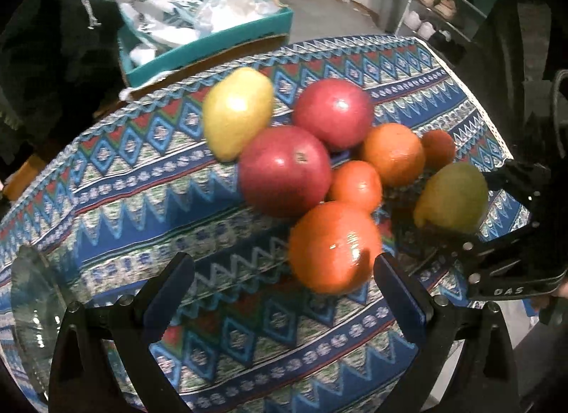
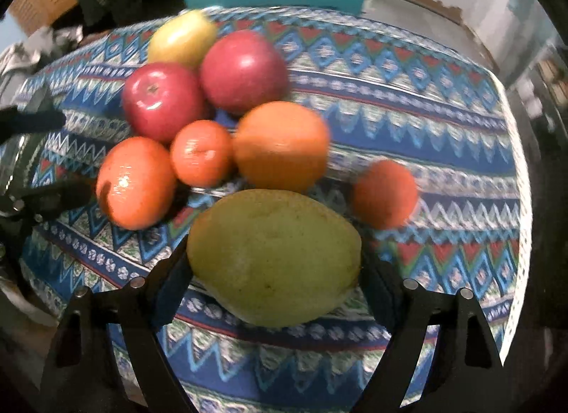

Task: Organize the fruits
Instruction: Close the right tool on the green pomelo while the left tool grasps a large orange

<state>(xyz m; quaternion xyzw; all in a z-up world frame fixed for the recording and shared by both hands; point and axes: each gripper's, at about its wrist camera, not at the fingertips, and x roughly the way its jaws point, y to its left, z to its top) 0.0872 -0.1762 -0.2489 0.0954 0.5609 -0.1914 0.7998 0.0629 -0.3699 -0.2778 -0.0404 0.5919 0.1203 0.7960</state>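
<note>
Fruits cluster on the tablecloth [image 2: 443, 136]; the pear [image 2: 273, 256] lies nearest, apples [image 2: 163, 100] behind it.

Left gripper [image 1: 284, 278] tipped steeply down, jaws spread wide. Right gripper [image 2: 273, 271] likewise tipped steeply down, fingers [image 2: 170, 281] wide apart, closing slightly.

Two wrist views, steeply down, sharing fruits [image 1: 319, 164]
</note>
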